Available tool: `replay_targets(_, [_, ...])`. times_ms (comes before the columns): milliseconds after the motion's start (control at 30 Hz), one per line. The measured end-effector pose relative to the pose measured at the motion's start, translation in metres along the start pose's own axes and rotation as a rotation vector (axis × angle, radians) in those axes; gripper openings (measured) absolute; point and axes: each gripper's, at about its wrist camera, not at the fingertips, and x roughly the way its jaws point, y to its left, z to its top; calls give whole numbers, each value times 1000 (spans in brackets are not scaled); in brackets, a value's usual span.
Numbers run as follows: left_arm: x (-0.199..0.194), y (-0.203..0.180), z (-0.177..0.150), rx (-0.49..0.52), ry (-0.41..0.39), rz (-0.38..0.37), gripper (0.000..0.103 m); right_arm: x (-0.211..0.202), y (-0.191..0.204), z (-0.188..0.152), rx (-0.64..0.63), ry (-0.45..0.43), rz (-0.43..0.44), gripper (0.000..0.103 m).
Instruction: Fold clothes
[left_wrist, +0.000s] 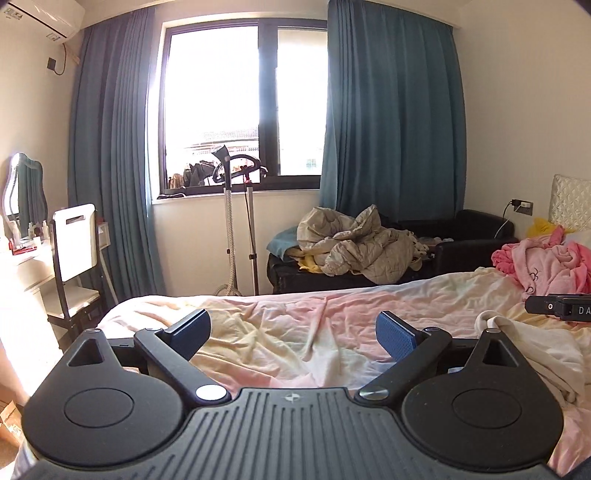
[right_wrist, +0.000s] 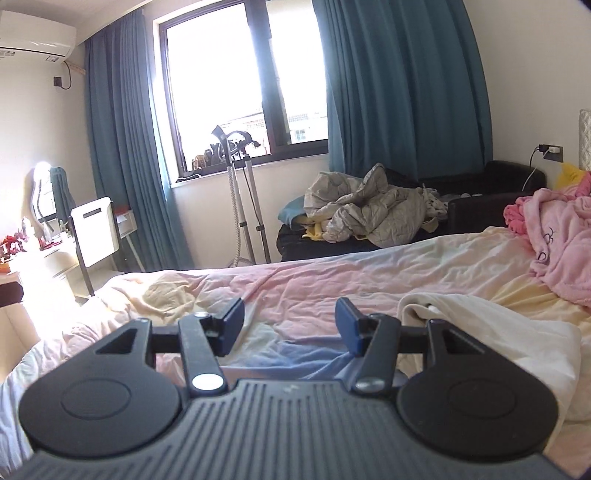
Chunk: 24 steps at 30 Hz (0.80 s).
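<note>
Both grippers hovered over bed (left_wrist: 280, 332), empty: left gripper (left_wrist: 293, 334) spread wide, right gripper (right_wrist: 289, 325) wide too. Cream garment (right_wrist: 480, 332) lay crumpled just right of them. Risk: pinching bedsheet along with garment, since both were pale, rumpled.

"DA" (cut off) on right tool (left_wrist: 559, 309)

Right gripper (right_wrist: 290, 328) fingers apart over bed (right_wrist: 332, 280), cream garment (right_wrist: 480, 332) beside, pink robe (right_wrist: 561, 236) beyond

Pastel pink, yellow and blue crinkled bedsheet (right_wrist: 332, 266); cream white garment (right_wrist: 480, 332); fluffy pink robe (right_wrist: 561, 236); teal pleated curtains (right_wrist: 399, 85).
</note>
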Motion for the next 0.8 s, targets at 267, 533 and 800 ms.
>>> replay_targets(267, [9, 33, -17, -3, 36, 134, 100, 39, 56, -22, -25, 24, 49, 60])
replay_targets(533, [32, 46, -49, -84, 77, 132, 100, 64, 67, -49, -87, 15, 66, 64])
replay_targets(800, [47, 29, -73, 15, 110, 158, 102, 76, 62, -72, -93, 11, 31, 74])
